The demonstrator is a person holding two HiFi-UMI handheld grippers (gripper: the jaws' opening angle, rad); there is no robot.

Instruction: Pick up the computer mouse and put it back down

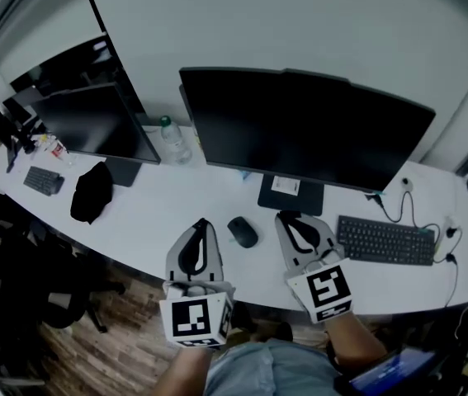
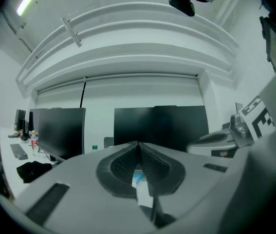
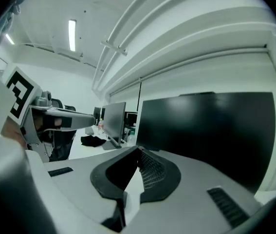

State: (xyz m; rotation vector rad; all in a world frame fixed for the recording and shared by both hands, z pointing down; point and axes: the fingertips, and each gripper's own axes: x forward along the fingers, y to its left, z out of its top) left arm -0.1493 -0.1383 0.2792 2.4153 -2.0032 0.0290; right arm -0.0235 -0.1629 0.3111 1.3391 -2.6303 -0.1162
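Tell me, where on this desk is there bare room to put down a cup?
The widest bare patch of desk lies between the black cloth and the mouse, in front of the left monitor. The right end is crowded: keyboard and cables. The far left holds a small keyboard and clutter.

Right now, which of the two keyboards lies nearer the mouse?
The larger keyboard, right of the mouse beside the right tongs; the small keyboard lies far left.

- Bare table (image 1: 147, 221) lies open left of the mouse (image 1: 242, 232).
- Monitor stand (image 1: 290, 195) blocks behind it; keyboard (image 1: 385, 240) blocks the right.
- Black cloth (image 1: 92, 190) lies far left.
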